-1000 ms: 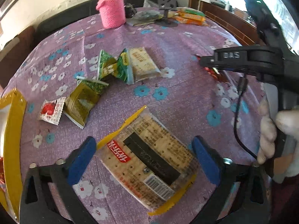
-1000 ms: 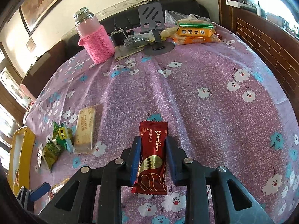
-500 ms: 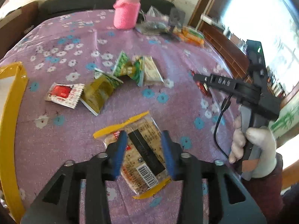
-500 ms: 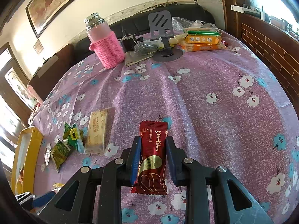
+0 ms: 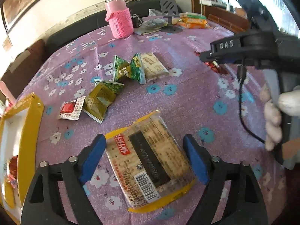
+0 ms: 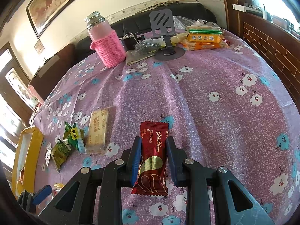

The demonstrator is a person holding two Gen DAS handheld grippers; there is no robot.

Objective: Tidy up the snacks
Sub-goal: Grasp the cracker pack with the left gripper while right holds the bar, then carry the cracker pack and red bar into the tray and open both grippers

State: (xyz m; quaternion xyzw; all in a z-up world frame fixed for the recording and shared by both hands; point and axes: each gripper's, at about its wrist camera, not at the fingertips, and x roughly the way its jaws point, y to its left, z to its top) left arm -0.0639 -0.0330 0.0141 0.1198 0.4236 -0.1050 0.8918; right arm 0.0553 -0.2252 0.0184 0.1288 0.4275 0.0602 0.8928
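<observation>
My left gripper (image 5: 145, 151) is open, its blue pads on either side of a clear cracker pack with yellow ends (image 5: 150, 166) lying on the purple flowered cloth. My right gripper (image 6: 152, 151) is shut on a dark red Golden Crown wafer bar (image 6: 152, 157) and holds it above the cloth. Loose snacks lie mid-table: green packets (image 5: 129, 71), an olive packet (image 5: 99, 99), a small red-and-white sachet (image 5: 70, 109) and a beige biscuit pack (image 5: 153, 67). A yellow tray (image 5: 30, 123) sits at the left edge.
A pink-sleeved bottle (image 6: 107, 45), a phone stand (image 6: 165, 37) and orange biscuit boxes (image 6: 204, 39) stand at the far edge. A dark sofa runs behind the table. The right gripper's body and gloved hand (image 5: 271, 101) fill the right of the left wrist view.
My left gripper was shut on the cracker pack half a second ago; now it is open around it, nearer the table. My right gripper still holds the red bar.
</observation>
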